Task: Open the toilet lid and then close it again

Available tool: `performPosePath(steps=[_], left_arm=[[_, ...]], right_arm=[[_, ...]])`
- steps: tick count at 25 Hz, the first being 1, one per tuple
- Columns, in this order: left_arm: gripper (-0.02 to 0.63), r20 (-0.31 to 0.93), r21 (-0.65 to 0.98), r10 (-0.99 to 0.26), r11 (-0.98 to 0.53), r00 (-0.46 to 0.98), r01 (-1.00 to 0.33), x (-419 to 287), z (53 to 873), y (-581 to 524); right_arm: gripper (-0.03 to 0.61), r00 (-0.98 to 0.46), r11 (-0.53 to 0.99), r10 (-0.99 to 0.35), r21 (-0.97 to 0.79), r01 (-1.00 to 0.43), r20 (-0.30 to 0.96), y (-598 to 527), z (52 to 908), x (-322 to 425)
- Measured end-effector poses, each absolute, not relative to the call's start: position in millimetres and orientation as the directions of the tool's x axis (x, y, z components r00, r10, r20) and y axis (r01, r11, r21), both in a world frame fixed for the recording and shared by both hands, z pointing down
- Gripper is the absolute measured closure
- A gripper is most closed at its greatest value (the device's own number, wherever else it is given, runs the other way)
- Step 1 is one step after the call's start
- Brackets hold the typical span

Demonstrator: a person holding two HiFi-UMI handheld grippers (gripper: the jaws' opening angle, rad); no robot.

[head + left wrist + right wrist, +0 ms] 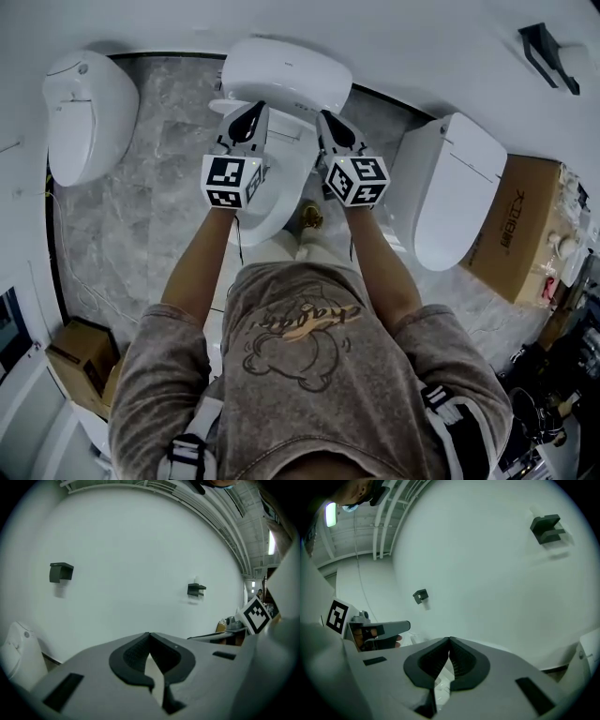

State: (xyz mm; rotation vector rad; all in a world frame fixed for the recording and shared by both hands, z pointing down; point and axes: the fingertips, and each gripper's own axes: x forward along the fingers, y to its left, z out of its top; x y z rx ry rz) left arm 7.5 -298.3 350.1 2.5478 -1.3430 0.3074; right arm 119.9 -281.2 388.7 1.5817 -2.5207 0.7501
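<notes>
so here's where i'm at: the toilet lid (286, 70) looks like it's standing up off the seat (281, 183). it sits straight ahead of both tips, and its wide side runs crosswise to the way i'm pointing.

the left hand-held gripper (249, 112) and the right hand-held gripper (325, 117) are side by side over the bowl, both aimed forward. the lid's lower edge is right at their noses. neither one is clearly nearer, it's pretty much centred between them.

in the left gripper view the left hand-held gripper (149, 634) has its jaws pinched together at the tips with nothing caught in them. it's the same for the right hand-held gripper (449, 639) in its own view. both of those cameras look past the tips at bare white wall, so i can't tell if the tips are touching the lid or are just short of it.

my guess is the opening half is done or nearly done, and the next bit is closing. that would mean getting a tip above or behind the lid's far edge and tipping it back toward me, down onto the seat below the tips. either hand could take it.
</notes>
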Motion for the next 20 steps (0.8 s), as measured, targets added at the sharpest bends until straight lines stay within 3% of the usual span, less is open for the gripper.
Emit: performPosePath(steps=[20], left_arm=[[0.606, 0.361, 0.128, -0.755, -0.541, 0.547, -0.831, -7, 375, -318]], right_arm=[[0.552, -0.471, 0.330, -0.804, -0.386, -0.861, 0.363, -283, 416, 93]])
